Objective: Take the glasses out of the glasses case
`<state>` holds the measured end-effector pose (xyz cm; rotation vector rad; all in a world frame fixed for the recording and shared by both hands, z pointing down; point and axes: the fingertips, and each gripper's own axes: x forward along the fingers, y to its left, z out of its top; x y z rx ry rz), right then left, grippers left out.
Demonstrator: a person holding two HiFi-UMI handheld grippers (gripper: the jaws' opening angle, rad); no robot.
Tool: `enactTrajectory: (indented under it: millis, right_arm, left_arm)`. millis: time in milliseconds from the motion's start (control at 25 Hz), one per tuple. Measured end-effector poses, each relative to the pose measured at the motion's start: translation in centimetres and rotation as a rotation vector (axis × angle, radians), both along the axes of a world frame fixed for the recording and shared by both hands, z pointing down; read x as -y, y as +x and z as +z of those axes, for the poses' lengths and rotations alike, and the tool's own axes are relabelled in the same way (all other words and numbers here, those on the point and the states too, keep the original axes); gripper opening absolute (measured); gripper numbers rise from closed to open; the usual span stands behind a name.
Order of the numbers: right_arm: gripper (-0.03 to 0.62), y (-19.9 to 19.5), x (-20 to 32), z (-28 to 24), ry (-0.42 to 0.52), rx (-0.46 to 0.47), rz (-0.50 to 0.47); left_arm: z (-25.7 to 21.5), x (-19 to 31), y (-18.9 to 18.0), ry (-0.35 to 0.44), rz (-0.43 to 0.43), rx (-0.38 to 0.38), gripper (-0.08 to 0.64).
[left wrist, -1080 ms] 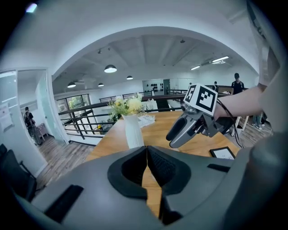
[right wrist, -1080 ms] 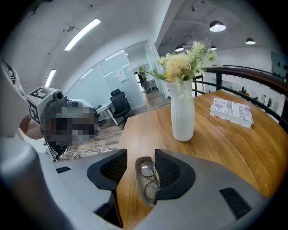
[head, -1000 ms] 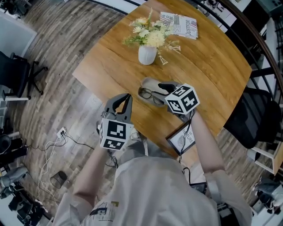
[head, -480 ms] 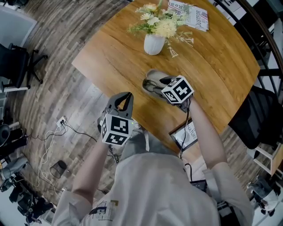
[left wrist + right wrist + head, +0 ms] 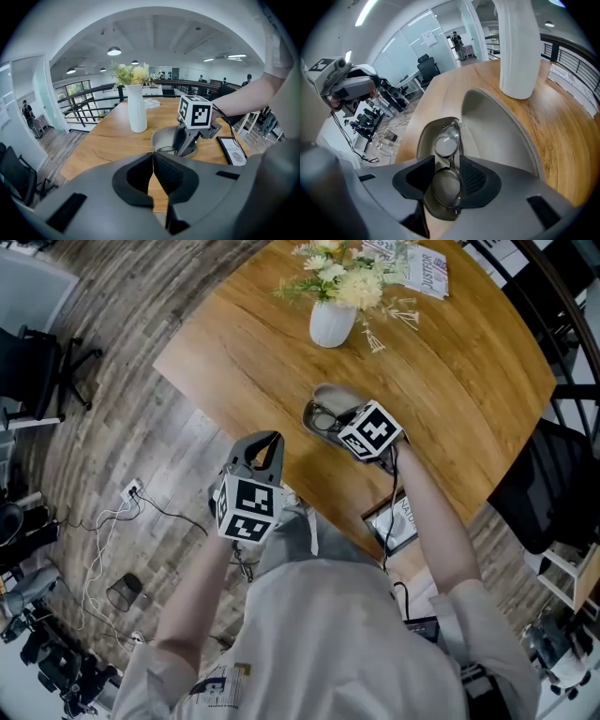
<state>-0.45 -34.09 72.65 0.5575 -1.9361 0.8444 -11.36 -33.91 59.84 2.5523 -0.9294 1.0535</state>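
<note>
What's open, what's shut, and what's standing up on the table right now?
Glasses case: open.
Glasses: lying inside the case.
Right gripper: jaws closing, one on each side of the glasses.
Left gripper: shut, empty.
Vase: upright, holding flowers.

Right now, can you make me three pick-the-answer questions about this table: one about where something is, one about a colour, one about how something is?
1. Where are the glasses?
A) inside the open case
B) on top of it
C) beside it

2. What colour is the vase?
A) red
B) white
C) black

3. How is the left claw?
A) wide open
B) half open
C) shut

Answers:
1 A, they lie in the grey case's lower half.
2 B, it is plain white.
3 C, its tips meet with nothing between them.
</note>
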Motion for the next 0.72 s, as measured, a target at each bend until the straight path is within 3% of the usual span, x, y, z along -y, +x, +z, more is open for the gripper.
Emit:
enactTrajectory:
  millis: [240,400,720]
  right_arm:
    - [0.073,-0.7,-1.1,0.1,-0.019,0.0,0.021]
    - [0.067,-1.0,-1.3,-1.9,0.014,0.011,0.027]
    - [0.064,-0.7,0.7,-12.7,0.239,0.09,0.058]
  left_arm:
    - [-0.4,-0.6,-0.3,0.011,-0.005,0.001,0.02]
    - [-1.3,-1.5,-0.8,0.035,-0.003,0.007,0.019]
    - [-4.6,-1.6,-1.5,0.106,-0.028,-0.016,0.018]
